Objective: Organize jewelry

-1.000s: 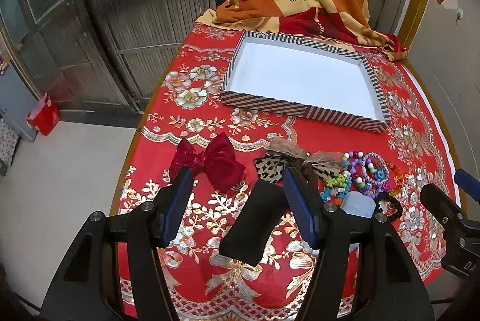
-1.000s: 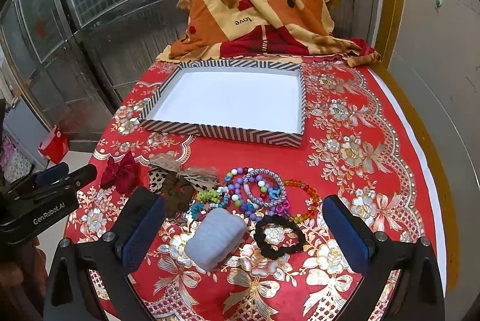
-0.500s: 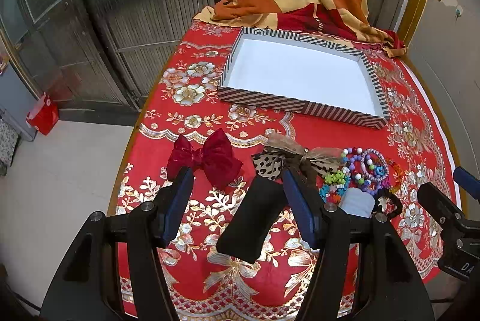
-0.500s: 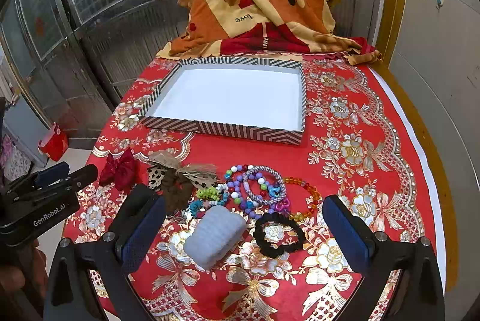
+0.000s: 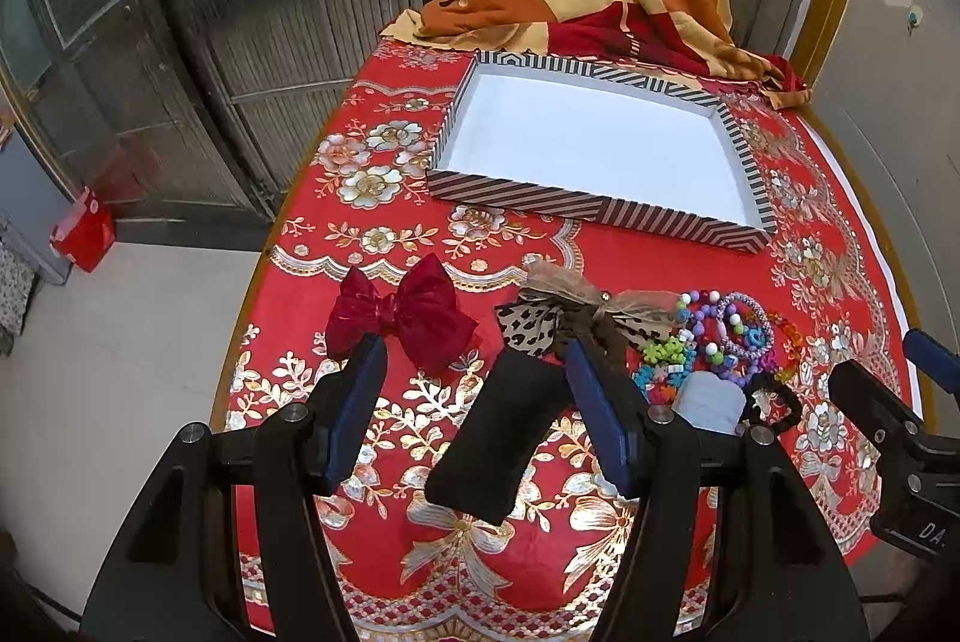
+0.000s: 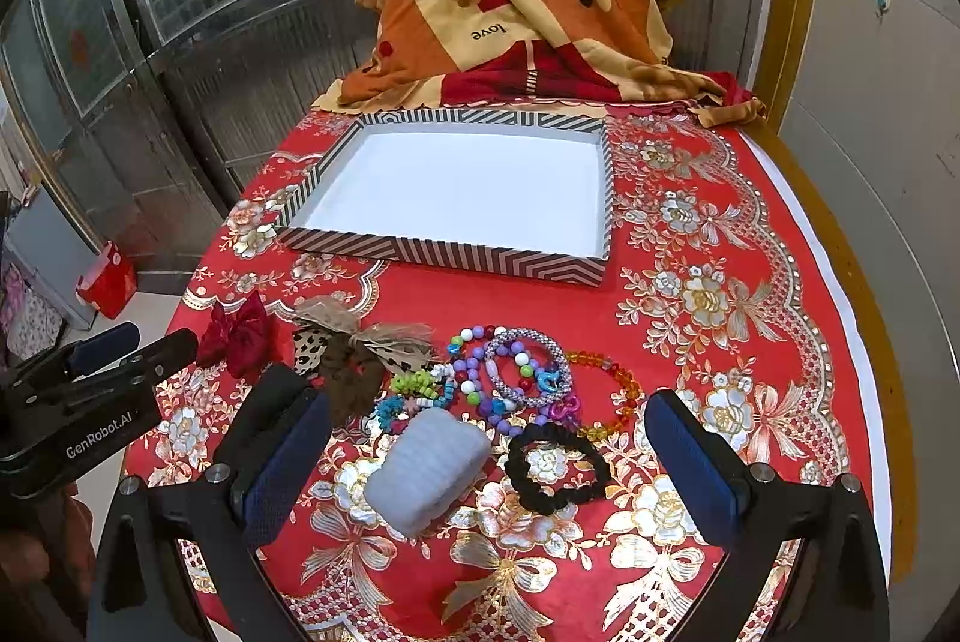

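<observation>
Both claws gape wide, holding nothing: left gripper (image 5: 474, 402) over black pouch (image 5: 498, 438), right gripper (image 6: 489, 453) over pale roll (image 6: 429, 468); striped tray (image 6: 444, 255) at 12 o'clock.

My left gripper (image 5: 474, 396) hangs low over the near side with its jaws parted — blue pads facing each other across a moderate gap, nothing pinched between them. Its fingers (image 5: 357, 405) angle forward and slightly inward from the black frame. My right gripper (image 6: 489, 453) is spread much wider, its two blue-padded fingers (image 6: 690, 468) far apart and holding nothing. From the right wrist view I see the left gripper (image 6: 129, 357) off to my left side, pointing forward; from the left wrist view the right gripper's (image 5: 879, 399) black body sits at the right edge — both at a similar height, side by side.
</observation>
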Available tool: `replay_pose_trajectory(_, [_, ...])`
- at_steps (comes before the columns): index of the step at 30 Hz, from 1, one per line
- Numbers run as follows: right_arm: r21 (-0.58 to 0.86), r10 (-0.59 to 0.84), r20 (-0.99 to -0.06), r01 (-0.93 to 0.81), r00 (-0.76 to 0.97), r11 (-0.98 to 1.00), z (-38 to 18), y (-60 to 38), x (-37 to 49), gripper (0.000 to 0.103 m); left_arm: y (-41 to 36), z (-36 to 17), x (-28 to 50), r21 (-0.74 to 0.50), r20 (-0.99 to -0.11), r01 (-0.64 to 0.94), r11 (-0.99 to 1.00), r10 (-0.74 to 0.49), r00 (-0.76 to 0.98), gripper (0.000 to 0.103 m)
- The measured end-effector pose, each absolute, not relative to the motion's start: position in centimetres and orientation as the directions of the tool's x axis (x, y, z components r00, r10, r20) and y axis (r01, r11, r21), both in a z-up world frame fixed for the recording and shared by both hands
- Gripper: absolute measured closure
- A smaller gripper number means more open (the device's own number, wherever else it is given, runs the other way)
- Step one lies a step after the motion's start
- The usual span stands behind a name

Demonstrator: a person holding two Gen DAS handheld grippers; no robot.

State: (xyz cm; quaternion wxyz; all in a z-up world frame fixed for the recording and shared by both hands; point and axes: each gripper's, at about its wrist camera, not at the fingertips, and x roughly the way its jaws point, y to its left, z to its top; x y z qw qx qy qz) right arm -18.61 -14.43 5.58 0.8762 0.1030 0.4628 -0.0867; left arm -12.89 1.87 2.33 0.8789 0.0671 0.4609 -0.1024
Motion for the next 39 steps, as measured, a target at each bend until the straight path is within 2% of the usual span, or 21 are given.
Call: replay_pose_trajectory(39, [0.101, -0.039, -0.849, 0.234, 0.527, 0.967, 4.7, -14.1, -17.4, 0.000, 2.3, 1.4, -12.4, 0.021, -0.835, 0.240, 0.971, -0.115, 0.538, 0.041])
